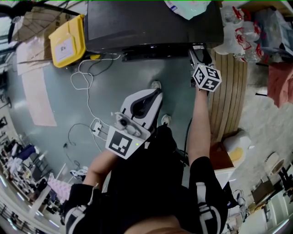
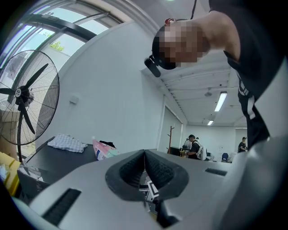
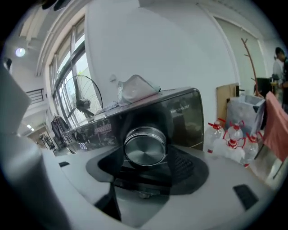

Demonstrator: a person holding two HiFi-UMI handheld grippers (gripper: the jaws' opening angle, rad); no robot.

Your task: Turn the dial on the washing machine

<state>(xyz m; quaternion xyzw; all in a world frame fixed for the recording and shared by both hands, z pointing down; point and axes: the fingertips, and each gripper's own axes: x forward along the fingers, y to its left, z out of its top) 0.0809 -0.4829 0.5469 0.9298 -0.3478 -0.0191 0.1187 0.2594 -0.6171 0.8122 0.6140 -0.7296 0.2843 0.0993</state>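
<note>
The washing machine [image 1: 151, 23] is a dark box at the top of the head view. Its silver round dial [image 3: 145, 146] juts from the glossy black control panel [image 3: 180, 117]. My right gripper [image 1: 198, 51] is up against the machine's front, arm stretched out. In the right gripper view the dial sits between the wide-set jaws of the right gripper [image 3: 145, 157], and the pads stand just clear of its sides. My left gripper [image 1: 153, 93] hangs low near the person's body and points away from the machine. The left gripper [image 2: 145, 155] is shut, its pads meeting with nothing between them.
A yellow box [image 1: 68, 41] lies left of the machine, with white cables [image 1: 84, 77] looped on the grey floor. A wooden panel [image 1: 229, 91] leans to the right, with water bottles [image 3: 234, 134] beside it. A plastic bag [image 1: 187, 7] rests on the machine. A fan [image 2: 27, 99] stands by the window.
</note>
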